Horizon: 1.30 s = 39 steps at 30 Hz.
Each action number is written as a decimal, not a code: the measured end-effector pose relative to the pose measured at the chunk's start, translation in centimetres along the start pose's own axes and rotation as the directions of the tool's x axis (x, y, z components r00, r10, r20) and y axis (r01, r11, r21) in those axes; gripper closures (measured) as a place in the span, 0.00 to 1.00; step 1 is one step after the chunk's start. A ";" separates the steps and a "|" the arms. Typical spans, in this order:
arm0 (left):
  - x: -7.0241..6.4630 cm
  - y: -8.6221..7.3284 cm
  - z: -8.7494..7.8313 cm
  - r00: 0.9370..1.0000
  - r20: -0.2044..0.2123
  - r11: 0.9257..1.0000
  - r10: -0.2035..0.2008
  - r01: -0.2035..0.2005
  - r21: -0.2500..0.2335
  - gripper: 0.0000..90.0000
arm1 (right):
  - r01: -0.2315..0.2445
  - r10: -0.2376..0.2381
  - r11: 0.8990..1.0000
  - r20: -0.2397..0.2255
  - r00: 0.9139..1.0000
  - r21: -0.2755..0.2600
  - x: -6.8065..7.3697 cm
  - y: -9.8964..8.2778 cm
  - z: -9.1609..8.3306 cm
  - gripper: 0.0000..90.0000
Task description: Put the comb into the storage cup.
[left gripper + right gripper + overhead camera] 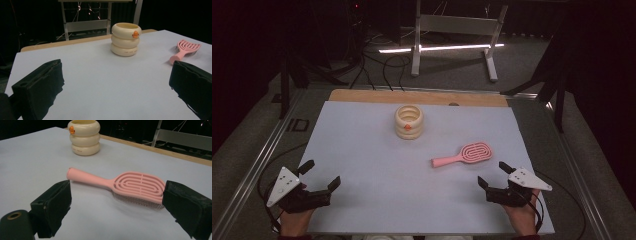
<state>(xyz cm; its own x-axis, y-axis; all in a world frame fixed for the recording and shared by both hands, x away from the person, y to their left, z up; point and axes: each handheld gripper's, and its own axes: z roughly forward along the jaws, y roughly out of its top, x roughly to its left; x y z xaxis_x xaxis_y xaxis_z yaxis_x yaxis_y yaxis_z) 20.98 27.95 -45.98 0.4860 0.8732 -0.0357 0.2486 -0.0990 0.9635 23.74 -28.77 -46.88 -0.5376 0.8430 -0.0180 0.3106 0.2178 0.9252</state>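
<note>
Both grippers [318, 174] [492, 173] released; pink hairbrush [463, 154] outside cream ringed holder [409, 121]

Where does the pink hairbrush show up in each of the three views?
High view: the pink hairbrush lies right of centre on the table, handle pointing left.
Left gripper view: at the right edge, past the right jaw.
Right gripper view: across the middle, just beyond the open jaws.
Shared landmark: the cream ringed cup stands farther back in all three.

Hairbrush [464, 154] right of ringed cup [408, 121] (nearer person), on table [362, 150]
</note>
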 end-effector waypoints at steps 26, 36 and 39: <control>-0.1 0.0 -0.1 1.000 0.000 1.000 0.001 -0.001 -0.004 0.00 | -0.012 0.013 0.999 -0.032 0.999 0.031 0.5 4.8 4.0 0.17; -0.1 -0.1 -0.1 1.000 0.001 1.000 0.001 -0.001 -0.002 0.00 | -0.042 0.045 0.998 -0.056 0.997 0.044 1.2 6.1 6.4 0.21; -0.1 -0.1 0.0 1.000 0.000 1.000 -0.001 0.001 -0.003 0.00 | -0.047 0.050 0.998 -0.059 0.997 0.049 1.5 6.4 7.2 0.22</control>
<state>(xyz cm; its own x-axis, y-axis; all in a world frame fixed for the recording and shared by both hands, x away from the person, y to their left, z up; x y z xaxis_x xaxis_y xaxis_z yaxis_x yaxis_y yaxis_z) 20.88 27.91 -46.05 0.4854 0.8735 -0.0368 0.2466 -0.0964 0.9643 30.58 -22.61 -43.74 -0.5666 0.8224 0.0507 0.3738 0.2017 0.9053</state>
